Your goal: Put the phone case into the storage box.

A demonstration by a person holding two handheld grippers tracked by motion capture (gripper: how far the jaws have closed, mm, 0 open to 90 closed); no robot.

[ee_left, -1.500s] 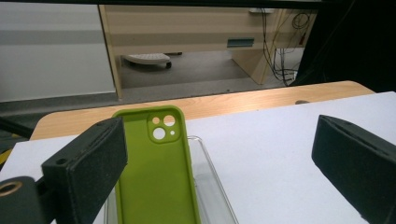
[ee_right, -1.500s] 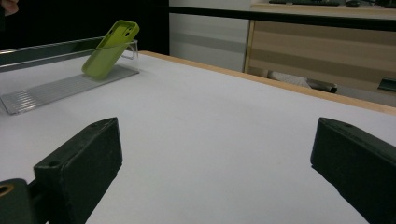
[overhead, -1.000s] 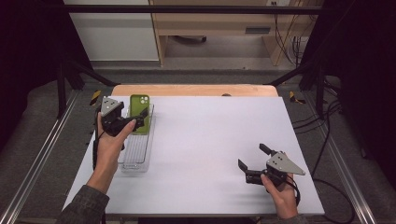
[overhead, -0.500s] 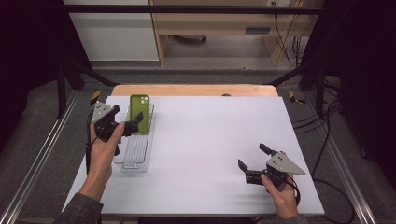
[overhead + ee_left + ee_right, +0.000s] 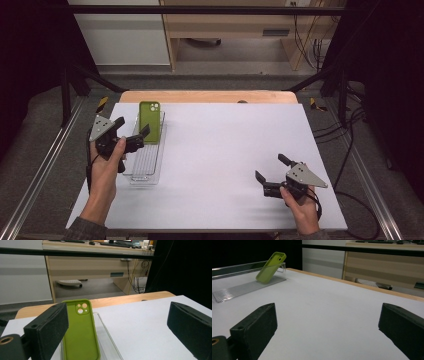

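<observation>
Green phone case (image 5: 149,121) leans in clear tray (image 5: 145,167), far left of counter (image 5: 225,150). Left tool (image 5: 131,135) & right tool (image 5: 272,174): both agape, empty.

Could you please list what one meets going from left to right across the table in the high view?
left gripper → green phone case, propped at the far end of the clear tray → right gripper
</observation>
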